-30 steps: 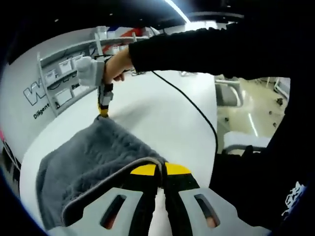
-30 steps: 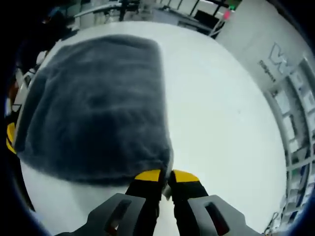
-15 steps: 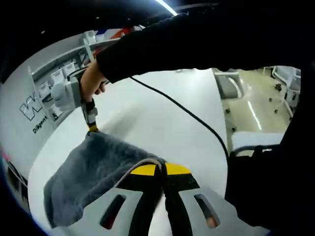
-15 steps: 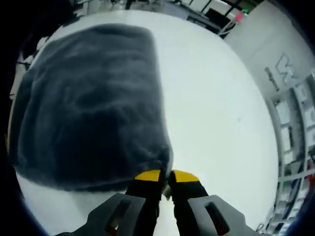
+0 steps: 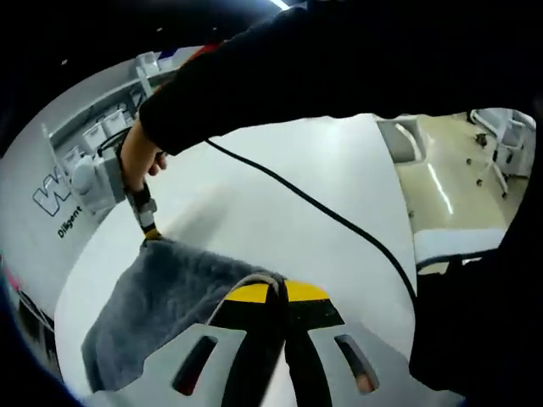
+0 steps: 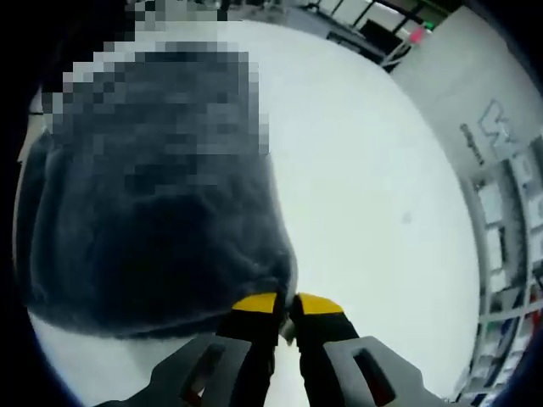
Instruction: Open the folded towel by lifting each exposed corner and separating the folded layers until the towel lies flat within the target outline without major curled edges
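A dark grey towel (image 5: pixel 165 301) hangs stretched above the white table (image 5: pixel 280 195) between both grippers. In the left gripper view my left gripper (image 5: pixel 277 292) is shut on the towel's near corner, whose pale hem curls around the yellow tips. The right gripper (image 5: pixel 148 231) comes in from the upper left, held by a hand, and pinches the far corner. In the right gripper view my right gripper (image 6: pixel 287 303) is shut on a corner of the towel (image 6: pixel 161 246), which spreads away to the upper left above the table (image 6: pixel 365 195).
A black cable (image 5: pixel 322 216) runs across the table from the other gripper. A black sleeve (image 5: pixel 339 68) spans the top of the left gripper view. Grey wall shelving (image 5: pixel 102 127) with lettering stands beyond the table. A pale floor and furniture (image 5: pixel 458 170) lie to the right.
Both grippers have risen with the towel, which now hangs freer from the table. The right gripper has shifted left and lower in the left gripper view; the sleeve covers more of the top.
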Demonstrator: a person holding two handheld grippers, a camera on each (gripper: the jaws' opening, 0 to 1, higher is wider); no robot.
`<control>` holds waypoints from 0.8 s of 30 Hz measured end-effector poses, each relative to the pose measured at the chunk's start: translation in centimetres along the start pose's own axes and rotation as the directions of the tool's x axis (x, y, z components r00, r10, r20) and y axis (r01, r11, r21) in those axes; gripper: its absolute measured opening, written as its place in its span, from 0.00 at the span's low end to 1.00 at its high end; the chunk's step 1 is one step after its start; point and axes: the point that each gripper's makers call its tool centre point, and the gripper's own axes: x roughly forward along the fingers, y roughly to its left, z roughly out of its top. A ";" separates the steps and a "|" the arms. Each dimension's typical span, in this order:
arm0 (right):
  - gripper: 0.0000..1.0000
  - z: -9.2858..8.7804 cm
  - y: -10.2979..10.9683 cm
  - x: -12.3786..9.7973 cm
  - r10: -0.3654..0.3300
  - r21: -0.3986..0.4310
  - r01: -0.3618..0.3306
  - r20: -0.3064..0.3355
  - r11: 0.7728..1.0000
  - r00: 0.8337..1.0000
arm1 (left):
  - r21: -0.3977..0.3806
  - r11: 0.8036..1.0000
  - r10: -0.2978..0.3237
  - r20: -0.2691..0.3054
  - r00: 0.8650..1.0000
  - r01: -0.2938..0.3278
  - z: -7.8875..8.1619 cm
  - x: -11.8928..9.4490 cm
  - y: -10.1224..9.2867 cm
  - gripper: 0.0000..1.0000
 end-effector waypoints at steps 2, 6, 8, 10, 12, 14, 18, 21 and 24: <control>0.03 0.0 -0.1 0.0 -0.004 0.007 0.004 0.004 1.000 1.000 | -0.002 1.000 0.002 0.003 1.000 -0.002 0.0 0.2 0.1 0.02; 0.03 0.3 -0.6 0.2 -0.029 0.009 0.029 0.018 1.000 0.999 | -0.015 1.000 0.019 0.014 1.000 -0.019 0.2 0.5 1.0 0.02; 0.03 0.4 -0.7 0.5 -0.034 0.013 0.034 0.018 0.999 0.999 | -0.029 0.999 0.021 0.018 1.000 -0.021 0.1 0.6 1.3 0.02; 0.03 0.4 -0.8 0.7 -0.032 0.016 0.032 0.015 0.999 0.999 | -0.030 0.999 0.021 0.017 1.000 -0.021 0.0 0.7 1.3 0.02; 0.03 0.5 -0.9 0.8 -0.032 0.022 0.032 0.011 0.999 0.999 | -0.025 0.999 0.023 0.013 1.000 -0.023 -0.1 0.7 1.5 0.02; 0.03 0.6 -0.9 0.8 -0.033 0.022 0.032 0.012 0.999 0.999 | -0.027 0.999 0.026 0.014 1.000 -0.025 -0.1 0.7 1.6 0.02; 0.03 0.5 -0.8 0.8 -0.028 0.023 0.028 0.014 0.999 1.000 | -0.025 0.999 0.025 0.014 1.000 -0.025 -0.1 0.8 1.5 0.02; 0.03 0.4 -0.8 0.7 -0.024 0.027 0.023 0.022 0.999 0.999 | -0.023 0.999 0.024 0.015 1.000 -0.023 -0.1 0.9 1.2 0.02; 0.03 0.3 -0.7 0.8 -0.019 0.038 0.018 0.026 0.999 0.999 | -0.030 0.999 0.020 0.020 1.000 -0.020 0.0 1.0 1.1 0.02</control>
